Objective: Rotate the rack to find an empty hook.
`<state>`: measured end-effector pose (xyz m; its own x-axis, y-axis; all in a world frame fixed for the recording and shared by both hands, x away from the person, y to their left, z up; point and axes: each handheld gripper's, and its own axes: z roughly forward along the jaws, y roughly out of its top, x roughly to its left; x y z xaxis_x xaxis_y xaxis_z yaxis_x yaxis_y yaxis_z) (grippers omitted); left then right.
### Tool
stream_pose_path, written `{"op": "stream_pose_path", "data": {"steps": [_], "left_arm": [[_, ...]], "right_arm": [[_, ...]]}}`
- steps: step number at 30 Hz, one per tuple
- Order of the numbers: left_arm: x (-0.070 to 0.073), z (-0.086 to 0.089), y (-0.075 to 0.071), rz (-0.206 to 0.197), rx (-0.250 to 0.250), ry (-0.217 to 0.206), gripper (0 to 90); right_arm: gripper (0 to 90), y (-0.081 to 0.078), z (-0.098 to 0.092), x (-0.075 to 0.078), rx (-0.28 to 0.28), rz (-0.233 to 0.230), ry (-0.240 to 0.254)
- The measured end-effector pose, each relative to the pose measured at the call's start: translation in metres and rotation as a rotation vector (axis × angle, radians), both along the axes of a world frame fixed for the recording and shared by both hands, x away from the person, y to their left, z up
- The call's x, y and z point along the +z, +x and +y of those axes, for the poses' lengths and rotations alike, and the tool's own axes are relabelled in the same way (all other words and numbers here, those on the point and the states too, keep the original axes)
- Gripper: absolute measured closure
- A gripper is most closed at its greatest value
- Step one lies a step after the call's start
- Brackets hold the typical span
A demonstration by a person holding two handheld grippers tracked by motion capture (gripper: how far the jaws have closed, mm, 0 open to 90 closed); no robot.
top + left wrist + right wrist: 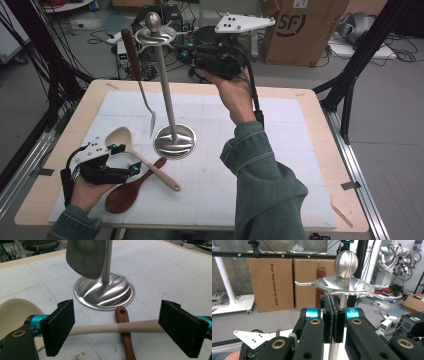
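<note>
The stand point(173, 140) sits at the mat's point(280, 150) centre. A spatula point(137, 75) hangs from its top at 9 o'clock. At 7 o'clock of the base, a pale spoon point(135, 147) lies across a dark spoon point(131, 191). Boxes point(300, 27) stand beyond the table point(320, 115) at 1 o'clock.

**Silver stand, cream spoon, red-brown wood**

The stand point(173, 141) gleams polished silver, ripples of light swirling across its round base. The spatula point(138, 75) shows a dark red-brown handle above a grey metal blade. On the white mat point(280, 165), faintly gridded with pale lines, lies a cream spoon point(140, 156) crossing a reddish-brown wooden spoon point(131, 190). The left gripper point(117, 327) is black with turquoise accents. The sleeve point(265, 185) is grey-green denim, and the table point(320, 107) is light wood.
</note>
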<state>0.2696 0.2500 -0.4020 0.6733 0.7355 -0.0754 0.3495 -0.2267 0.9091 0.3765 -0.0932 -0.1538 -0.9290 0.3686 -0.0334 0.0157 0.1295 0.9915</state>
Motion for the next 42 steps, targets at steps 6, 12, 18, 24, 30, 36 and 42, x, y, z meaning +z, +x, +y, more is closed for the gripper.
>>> {"op": "stream_pose_path", "data": {"steps": [6, 12, 18, 24, 30, 36, 42], "left_arm": [[0.0, 0.0, 0.0, -0.003, 0.002, -0.001, 14.5], [0.0, 0.0, 0.0, -0.004, 0.002, -0.001, 14.4], [0.0, 0.0, 0.0, -0.003, 0.001, -0.001, 14.5], [0.0, 0.0, 0.0, -0.003, 0.002, -0.002, 14.5], [0.0, 0.0, 0.0, -0.004, 0.002, -0.002, 14.5], [0.0, 0.0, 0.0, -0.004, 0.001, -0.003, 14.5], [0.0, 0.0, 0.0, -0.004, 0.0, -0.006, 14.4]], "right_arm": [[89.4, -0.001, 0.006, 0.001, 0.011, -0.003, -0.01], [89.4, -0.002, 0.013, 0.002, 0.019, -0.008, -0.016], [89.4, -0.003, 0.019, 0.002, 0.03, -0.008, -0.021], [89.4, -0.004, 0.028, 0.003, 0.043, -0.013, -0.03], [89.4, -0.005, 0.034, 0.004, 0.047, -0.016, -0.037], [89.4, -0.005, 0.041, 0.004, 0.052, -0.016, -0.043], [89.4, -0.005, 0.048, 0.005, 0.056, -0.019, -0.051]]}}
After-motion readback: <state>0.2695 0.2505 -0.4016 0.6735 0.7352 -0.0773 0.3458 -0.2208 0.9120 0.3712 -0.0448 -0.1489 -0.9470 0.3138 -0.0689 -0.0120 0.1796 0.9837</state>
